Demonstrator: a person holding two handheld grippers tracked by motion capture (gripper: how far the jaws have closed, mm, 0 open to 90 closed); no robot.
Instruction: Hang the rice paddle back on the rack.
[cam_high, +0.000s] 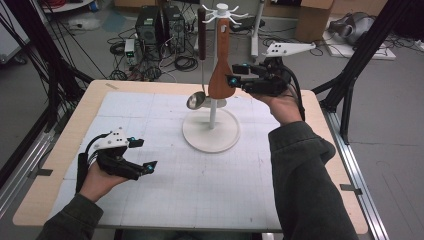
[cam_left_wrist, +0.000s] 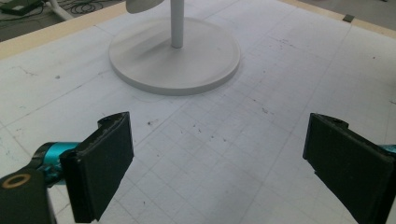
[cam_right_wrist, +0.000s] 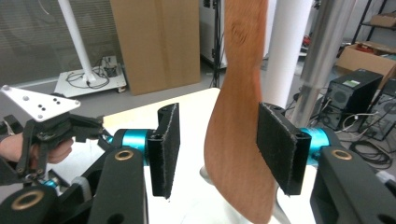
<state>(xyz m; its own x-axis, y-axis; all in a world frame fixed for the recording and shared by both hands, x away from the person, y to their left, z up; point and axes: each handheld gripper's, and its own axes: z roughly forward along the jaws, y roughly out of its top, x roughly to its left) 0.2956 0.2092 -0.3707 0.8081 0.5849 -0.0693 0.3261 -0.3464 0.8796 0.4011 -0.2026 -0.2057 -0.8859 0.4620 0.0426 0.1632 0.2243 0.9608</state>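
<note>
A white stand (cam_high: 211, 131) with hooks at its top rises from a round base on the table mat. From it hang a wooden spatula (cam_high: 221, 75) and a metal ladle (cam_high: 196, 100). My right gripper (cam_high: 238, 73) is held at the spatula's blade. In the right gripper view the spatula (cam_right_wrist: 238, 140) hangs between the jaws of this gripper (cam_right_wrist: 217, 149), which is open: there is a clear gap on the left side, and the right pad is close to the wood. My left gripper (cam_high: 142, 154) rests low at the mat's left, open (cam_left_wrist: 215, 163) and with nothing in it.
The stand's round base (cam_left_wrist: 140, 56) lies ahead of the left gripper. Computer cases (cam_high: 160, 25) and cables sit on the floor behind the table. Black frame legs (cam_high: 350, 75) stand beside the table's right edge. A person's sleeves reach in from the near edge.
</note>
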